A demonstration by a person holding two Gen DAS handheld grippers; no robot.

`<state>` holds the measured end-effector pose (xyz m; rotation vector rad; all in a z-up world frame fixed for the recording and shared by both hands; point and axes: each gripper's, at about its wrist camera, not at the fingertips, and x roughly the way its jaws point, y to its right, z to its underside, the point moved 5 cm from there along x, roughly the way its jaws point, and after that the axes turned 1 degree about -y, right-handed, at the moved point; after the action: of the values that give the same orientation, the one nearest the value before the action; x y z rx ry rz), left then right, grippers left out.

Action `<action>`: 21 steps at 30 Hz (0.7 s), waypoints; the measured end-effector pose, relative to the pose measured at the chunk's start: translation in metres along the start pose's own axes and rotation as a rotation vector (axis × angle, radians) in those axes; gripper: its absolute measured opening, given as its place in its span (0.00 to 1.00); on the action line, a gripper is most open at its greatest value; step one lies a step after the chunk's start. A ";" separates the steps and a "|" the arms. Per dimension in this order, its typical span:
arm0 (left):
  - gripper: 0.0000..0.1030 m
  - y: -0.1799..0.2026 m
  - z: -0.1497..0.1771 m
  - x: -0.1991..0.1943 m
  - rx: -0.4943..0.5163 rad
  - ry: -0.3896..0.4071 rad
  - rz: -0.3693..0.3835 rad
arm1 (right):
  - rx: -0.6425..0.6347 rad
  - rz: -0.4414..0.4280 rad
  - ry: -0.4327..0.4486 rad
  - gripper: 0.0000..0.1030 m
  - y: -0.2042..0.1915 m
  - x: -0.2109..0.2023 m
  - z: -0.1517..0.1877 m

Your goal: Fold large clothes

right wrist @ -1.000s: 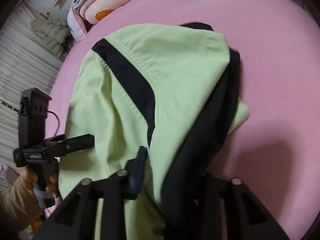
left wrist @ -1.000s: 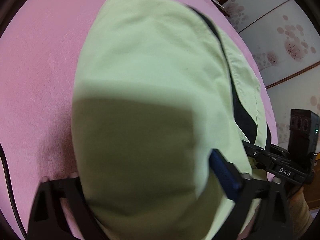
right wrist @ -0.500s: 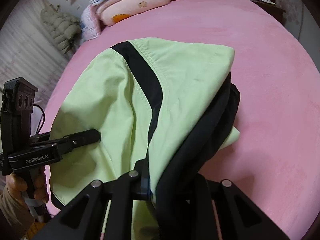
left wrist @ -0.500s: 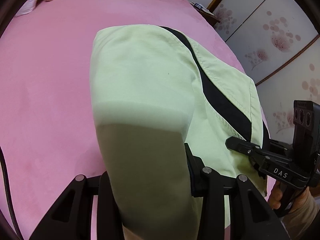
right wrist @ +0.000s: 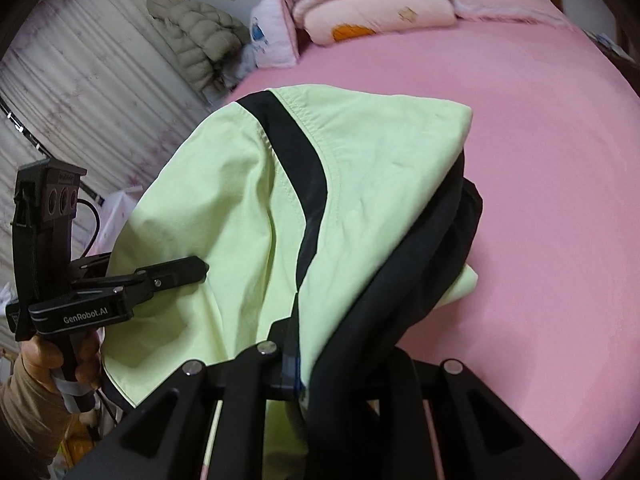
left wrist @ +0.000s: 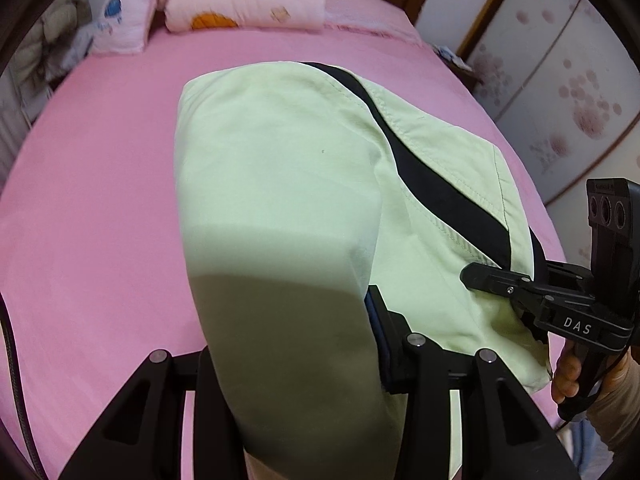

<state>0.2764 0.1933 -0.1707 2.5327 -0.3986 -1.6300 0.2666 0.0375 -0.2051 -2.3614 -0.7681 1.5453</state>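
The bed (left wrist: 100, 184) fills both views ahead of the tongs: a broad, smooth pink sheet with a soft, faintly napped look, bare beyond the garment. At its far end, well away from both tongs, a stack of folded quilts (left wrist: 244, 0) sits with a cartoon-print pillow (right wrist: 272, 36) beside it.

The garment (left wrist: 280, 184) is the next largest thing, a pale green jacket of thin, crisp woven cloth with stitched seams, a curved black stripe (left wrist: 436, 192) across it and a black lining (right wrist: 420, 264) showing along its right edge. It hangs as a doubled slab from both tongs, its far edge resting on the sheet ahead of them and its near edge lifted.

The step in hand looks like carrying a fold over: the near hem is raised and the far part lies flat. The next move probably calls for bringing both tongs forward together, level and in step, so that the raised edge lands square on the far one, and for letting go only once the cloth lies flat. The slippery lining may slide out of line.

The left tongs (left wrist: 304, 344) are clamped narrowly on the green cloth, which passes between the black fingers and drapes over them. The right tongs (right wrist: 320, 368) are likewise closed on the bunched black and green edge. Each shows in the other's view, to the side, biting the near hem.

A beige puffer coat (right wrist: 196, 36) hangs by the curtain, off beyond the left tongs.
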 end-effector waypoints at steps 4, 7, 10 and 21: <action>0.39 -0.065 -0.056 0.033 0.020 0.063 -0.007 | -0.006 0.008 0.070 0.13 -0.005 0.063 -0.070; 0.41 -0.094 -0.083 0.079 0.016 0.073 -0.008 | 0.001 0.034 0.096 0.13 0.007 0.105 -0.097; 0.43 -0.107 -0.091 0.132 0.008 0.049 -0.017 | 0.022 0.068 0.101 0.13 0.031 0.144 -0.105; 1.00 -0.149 -0.078 0.216 -0.012 0.078 -0.173 | 0.035 0.216 0.064 0.56 0.104 0.210 -0.087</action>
<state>0.4562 0.2733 -0.3615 2.6778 -0.1659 -1.5745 0.4425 0.0712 -0.3801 -2.5237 -0.4804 1.5392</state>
